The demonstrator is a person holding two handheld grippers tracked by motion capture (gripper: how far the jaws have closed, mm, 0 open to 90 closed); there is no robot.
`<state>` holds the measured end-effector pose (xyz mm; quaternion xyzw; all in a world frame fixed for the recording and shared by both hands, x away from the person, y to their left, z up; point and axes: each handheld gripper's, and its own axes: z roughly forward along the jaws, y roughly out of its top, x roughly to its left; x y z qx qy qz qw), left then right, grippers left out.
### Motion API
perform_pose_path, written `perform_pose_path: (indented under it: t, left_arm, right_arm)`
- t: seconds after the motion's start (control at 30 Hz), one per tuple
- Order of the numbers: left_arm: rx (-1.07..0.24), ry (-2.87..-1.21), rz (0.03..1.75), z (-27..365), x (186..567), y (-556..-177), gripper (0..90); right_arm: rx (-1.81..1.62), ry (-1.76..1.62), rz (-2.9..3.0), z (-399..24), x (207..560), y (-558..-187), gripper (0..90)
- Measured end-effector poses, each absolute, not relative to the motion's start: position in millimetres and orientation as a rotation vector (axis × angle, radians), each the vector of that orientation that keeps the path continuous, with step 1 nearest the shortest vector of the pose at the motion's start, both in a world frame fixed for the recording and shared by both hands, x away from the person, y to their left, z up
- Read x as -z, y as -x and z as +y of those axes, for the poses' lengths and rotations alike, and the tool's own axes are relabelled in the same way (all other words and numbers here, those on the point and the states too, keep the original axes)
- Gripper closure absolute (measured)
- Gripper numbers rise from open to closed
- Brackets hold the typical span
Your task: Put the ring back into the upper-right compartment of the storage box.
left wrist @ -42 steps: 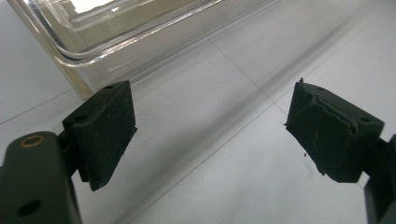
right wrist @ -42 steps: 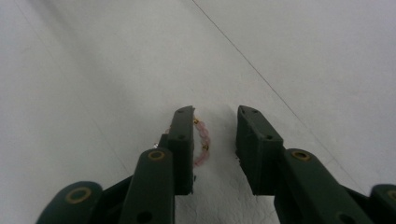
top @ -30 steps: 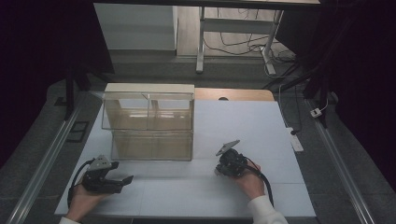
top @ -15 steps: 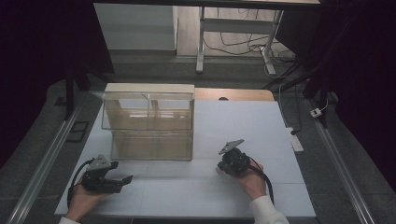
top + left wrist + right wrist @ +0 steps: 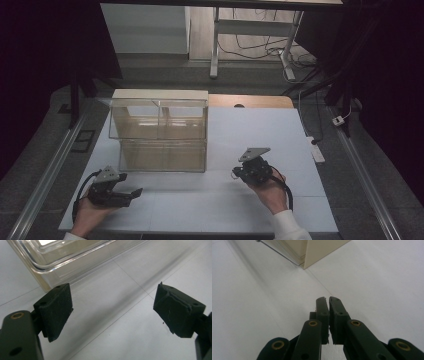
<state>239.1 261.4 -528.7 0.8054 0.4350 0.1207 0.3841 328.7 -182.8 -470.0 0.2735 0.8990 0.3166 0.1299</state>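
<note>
The clear plastic two-compartment box with a beige back (image 5: 159,131) is standing on the white table (image 5: 260,125). Just in front of its left corner, the left gripper (image 5: 131,193) is waiting spread wide, likely ready to grasp. Off its right front corner, the right gripper (image 5: 328,301) is hovering, pressed together on nothing.

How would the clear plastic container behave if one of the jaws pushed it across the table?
The clear container looks rigid and thin-walled, so probably light. Its flat base on the smooth white table suggests sliding rather than rolling. Standing fairly tall, it might tip if pushed near the top.
</note>
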Motion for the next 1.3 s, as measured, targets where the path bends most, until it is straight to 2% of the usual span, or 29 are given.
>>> perform_pose_path:
  t: [1.3]
  left_arm:
    - [-0.312,-2.054,1.106,262,528,-239,15.6]
  right_arm:
    - [-1.374,-0.787,2.292,-209,417,-310,86.5]
